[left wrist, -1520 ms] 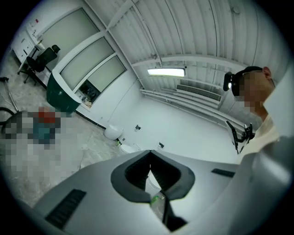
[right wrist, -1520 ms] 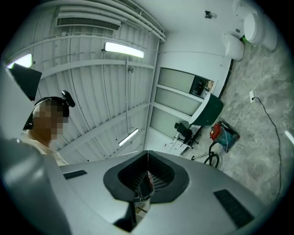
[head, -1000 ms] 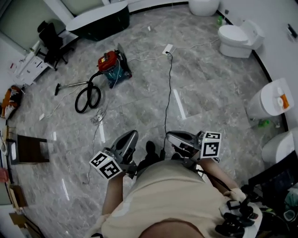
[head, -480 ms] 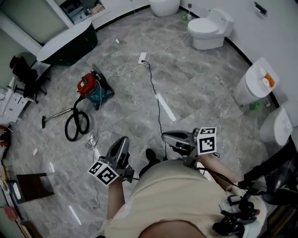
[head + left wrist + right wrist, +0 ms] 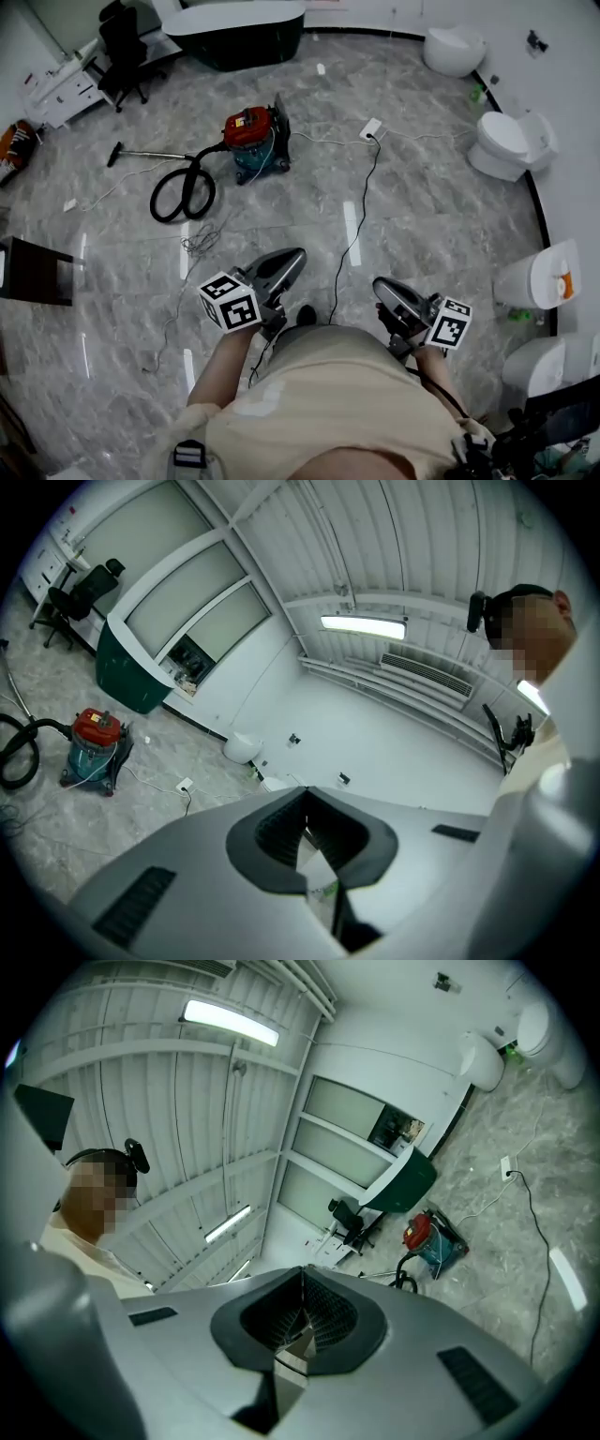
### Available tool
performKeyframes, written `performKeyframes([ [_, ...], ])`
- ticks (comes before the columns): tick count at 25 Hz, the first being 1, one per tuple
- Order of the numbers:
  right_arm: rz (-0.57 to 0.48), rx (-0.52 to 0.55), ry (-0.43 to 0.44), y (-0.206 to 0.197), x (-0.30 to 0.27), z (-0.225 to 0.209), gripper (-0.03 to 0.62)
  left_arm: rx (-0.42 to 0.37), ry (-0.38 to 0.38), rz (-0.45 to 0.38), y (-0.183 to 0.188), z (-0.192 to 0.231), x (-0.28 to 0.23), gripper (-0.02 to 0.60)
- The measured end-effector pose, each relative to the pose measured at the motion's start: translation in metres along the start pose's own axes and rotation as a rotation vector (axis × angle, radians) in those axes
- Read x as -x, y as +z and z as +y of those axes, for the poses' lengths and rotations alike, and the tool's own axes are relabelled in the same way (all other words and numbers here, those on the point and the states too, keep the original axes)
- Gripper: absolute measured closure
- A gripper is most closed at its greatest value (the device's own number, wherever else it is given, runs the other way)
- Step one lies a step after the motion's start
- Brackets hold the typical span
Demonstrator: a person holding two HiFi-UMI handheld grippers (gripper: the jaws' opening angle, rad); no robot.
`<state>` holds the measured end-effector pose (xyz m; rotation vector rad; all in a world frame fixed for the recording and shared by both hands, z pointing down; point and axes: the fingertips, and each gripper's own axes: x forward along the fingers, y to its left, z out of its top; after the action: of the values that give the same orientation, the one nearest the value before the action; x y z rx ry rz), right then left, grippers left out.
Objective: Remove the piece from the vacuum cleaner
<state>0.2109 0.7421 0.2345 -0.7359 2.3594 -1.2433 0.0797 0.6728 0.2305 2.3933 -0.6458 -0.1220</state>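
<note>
The vacuum cleaner (image 5: 253,139), red on top with a teal body, stands on the grey marble floor far ahead of me. Its black hose (image 5: 183,192) lies coiled to its left, and the thin wand (image 5: 141,155) stretches further left. It also shows small in the left gripper view as the vacuum cleaner (image 5: 94,750) and in the right gripper view as the vacuum cleaner (image 5: 429,1234). My left gripper (image 5: 296,255) and right gripper (image 5: 380,285) are held close to my body, well short of the machine. Both are shut with nothing between the jaws, as the left gripper (image 5: 305,801) and right gripper (image 5: 302,1283) show close up.
A black cable (image 5: 352,234) runs from a white power strip (image 5: 370,128) toward my feet. A dark bathtub (image 5: 244,28) and an office chair (image 5: 122,42) stand at the back. Toilets (image 5: 506,145) line the right wall, and a dark stool (image 5: 33,272) sits at the left.
The head view has swung, so the vacuum cleaner now sits higher and nearer the middle. The two grippers stay shut near my body, the right one lower than before.
</note>
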Motion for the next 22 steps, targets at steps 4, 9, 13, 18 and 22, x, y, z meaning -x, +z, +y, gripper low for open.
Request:
performKeyframes([
  [4, 0.067, 0.019, 0.018, 0.0, -0.046, -0.002, 0.591, 0.023, 0.024, -0.041, 0.018, 0.032, 0.022, 0.577],
  [9, 0.151, 0.007, 0.052, -0.006, -0.088, -0.004, 0.591, 0.072, 0.097, -0.09, 0.033, 0.071, 0.05, 0.577],
  [13, 0.186, -0.01, 0.061, -0.007, -0.104, -0.009, 0.591, 0.104, 0.134, -0.111, 0.036, 0.086, 0.063, 0.577],
  [18, 0.202, -0.05, 0.084, 0.001, -0.108, -0.024, 0.591, 0.101, 0.166, -0.104, 0.037, 0.091, 0.05, 0.577],
  [22, 0.164, -0.09, 0.11, 0.031, -0.099, -0.044, 0.591, 0.079, 0.193, -0.093, 0.042, 0.087, 0.02, 0.577],
])
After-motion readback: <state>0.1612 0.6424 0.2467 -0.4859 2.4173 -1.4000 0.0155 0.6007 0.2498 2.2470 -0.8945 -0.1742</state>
